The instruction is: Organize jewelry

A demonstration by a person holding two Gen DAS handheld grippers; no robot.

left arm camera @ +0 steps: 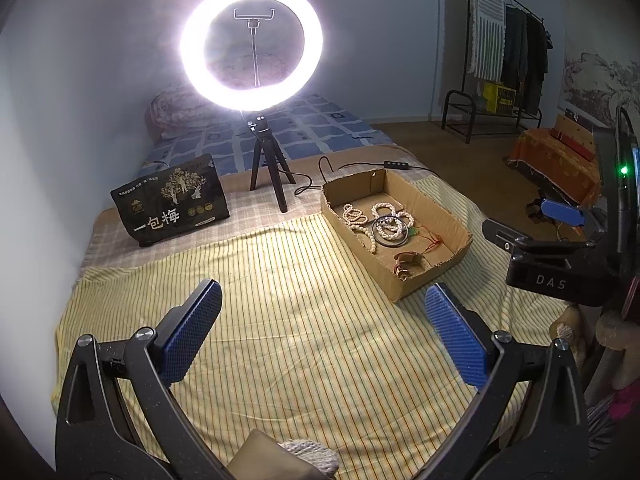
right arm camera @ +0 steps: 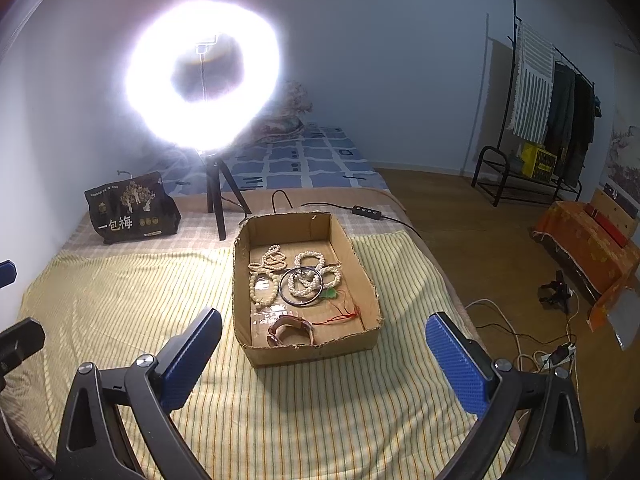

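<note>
Striped bed [right arm camera: 120, 300], cardboard box [right arm camera: 364, 276], ring-light tripod [right arm camera: 218, 204]

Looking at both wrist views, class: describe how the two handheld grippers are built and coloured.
Each gripper, left and right, has black angular arms with silver pivot bolts, ending in flat jaws faced with blue dimpled pads. The right gripper's black body reads "DAS" in white.

A shallow cardboard box [right arm camera: 362, 272] lies open on the striped sheet. Inside lie pale bead strings [right arm camera: 269, 266], pearl bracelets [right arm camera: 310, 280], a dark bangle [right arm camera: 301, 286] and a brown cuff [right arm camera: 289, 330].
</note>
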